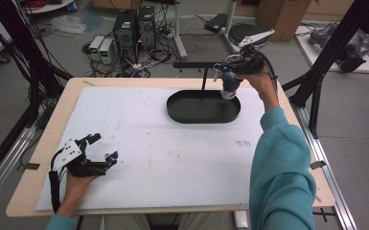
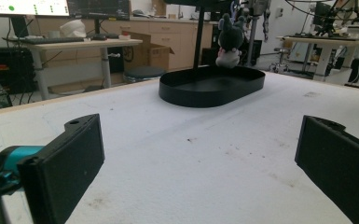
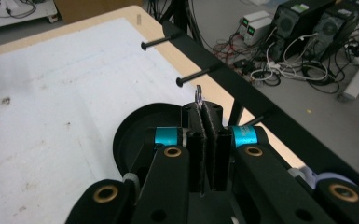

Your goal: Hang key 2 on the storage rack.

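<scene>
high view: my right gripper (image 1: pixel 230 76) holds a plush keychain (image 1: pixel 229 88) over the tray (image 1: pixel 182 112), rack bar (image 1: pixel 191 64) at 10 o'clock. left gripper view: left gripper (image 2: pixel 200 158) open. right gripper view: jaws clamp the ring (image 3: pixel 198 95); pegs (image 3: pixel 198 74) lie at 11 o'clock.

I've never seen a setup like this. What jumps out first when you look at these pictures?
Probably the small dark plush toy dangling over the black oval tray at the table's far side; its metal ring is pinched in the shut right hand-held gripper, near a black rack with pegs. Nearer the person, the left hand-held gripper rests with jaws wide open on the white mat.
</scene>
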Motion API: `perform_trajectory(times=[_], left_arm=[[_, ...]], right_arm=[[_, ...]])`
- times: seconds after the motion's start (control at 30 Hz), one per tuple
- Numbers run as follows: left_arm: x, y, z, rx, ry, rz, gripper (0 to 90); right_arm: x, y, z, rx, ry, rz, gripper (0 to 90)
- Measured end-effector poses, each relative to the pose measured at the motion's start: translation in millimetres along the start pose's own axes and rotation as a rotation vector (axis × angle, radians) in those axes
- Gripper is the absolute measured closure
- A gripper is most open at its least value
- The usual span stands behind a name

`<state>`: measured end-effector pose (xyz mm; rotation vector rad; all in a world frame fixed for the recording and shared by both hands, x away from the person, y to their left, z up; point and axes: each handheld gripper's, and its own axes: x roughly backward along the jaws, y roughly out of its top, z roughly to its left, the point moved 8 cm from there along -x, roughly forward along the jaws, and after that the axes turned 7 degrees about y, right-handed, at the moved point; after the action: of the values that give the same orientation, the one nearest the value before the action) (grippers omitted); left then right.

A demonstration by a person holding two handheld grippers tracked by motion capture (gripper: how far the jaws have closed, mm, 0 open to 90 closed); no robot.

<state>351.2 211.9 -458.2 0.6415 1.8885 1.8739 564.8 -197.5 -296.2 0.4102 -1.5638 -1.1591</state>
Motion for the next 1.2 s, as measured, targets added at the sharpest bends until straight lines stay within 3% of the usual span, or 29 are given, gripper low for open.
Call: perform_trajectory(times=[0.63, 1.2], left_arm=[[0.1, -0.1, 0.1, 0.000, 0.001, 0.001, 1.7], [0.0, 0.1, 0.0, 0.000, 0.001, -0.001, 1.7]], right_arm=[[-10.9, -15.7, -12.8, -0.022, -0.028, 0.094, 89.0], [-14.9, -18.3, -21.5, -0.013, -0.083, 0.111, 88.9]])
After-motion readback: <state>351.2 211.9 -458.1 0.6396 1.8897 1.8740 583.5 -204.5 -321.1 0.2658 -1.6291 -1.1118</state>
